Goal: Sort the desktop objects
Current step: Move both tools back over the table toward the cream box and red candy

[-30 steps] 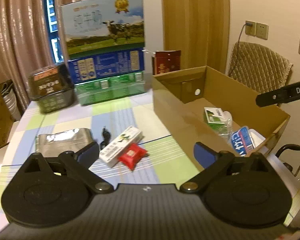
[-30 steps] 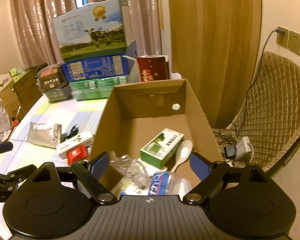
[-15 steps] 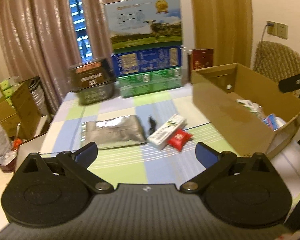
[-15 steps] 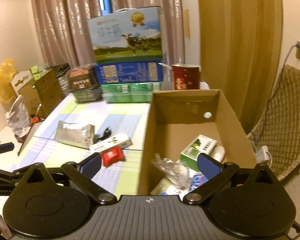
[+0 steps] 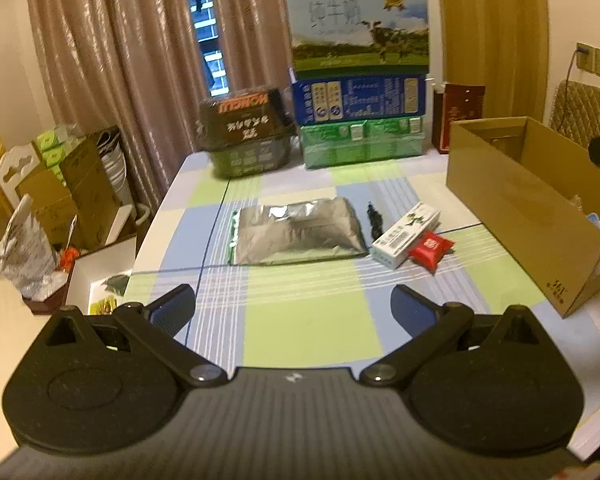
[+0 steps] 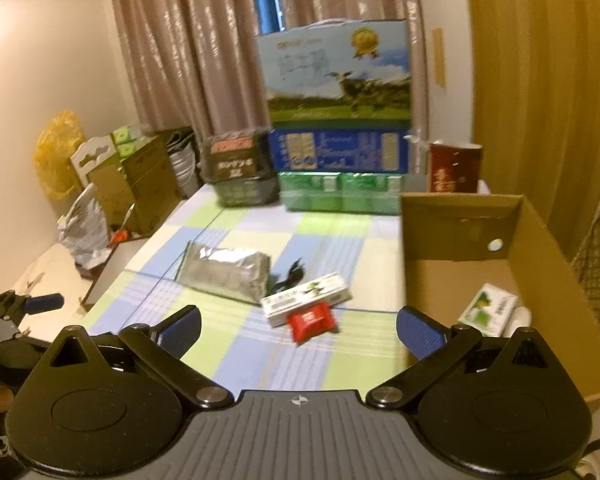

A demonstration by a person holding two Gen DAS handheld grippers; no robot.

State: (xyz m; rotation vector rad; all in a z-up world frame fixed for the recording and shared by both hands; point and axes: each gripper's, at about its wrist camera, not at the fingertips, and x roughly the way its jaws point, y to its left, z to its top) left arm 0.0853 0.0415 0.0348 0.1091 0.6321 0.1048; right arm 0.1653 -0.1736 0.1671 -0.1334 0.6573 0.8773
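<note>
My left gripper (image 5: 292, 308): spread, nothing between the pads.
My right gripper (image 6: 298, 330): jaws have just been opening; now wide, empty.
Silver pouch (image 5: 296, 230): flat, frame centre.
White carton (image 5: 406, 234): right of pouch, touching red packet (image 5: 431, 249).
Black item (image 5: 374, 218): perhaps a clip.
Cardboard box (image 6: 540, 232): right edge; green-white carton (image 6: 490, 309) inside.

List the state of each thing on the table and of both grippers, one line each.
left gripper: open, empty.
right gripper: open, empty, its jaws have just been opening.
cardboard box: open-topped, partly filled.
silver foil pouch: lying flat on the table.
white and green carton: lying on its side.
red packet: sealed, touching the carton.
black clip: lying beside the pouch.
</note>
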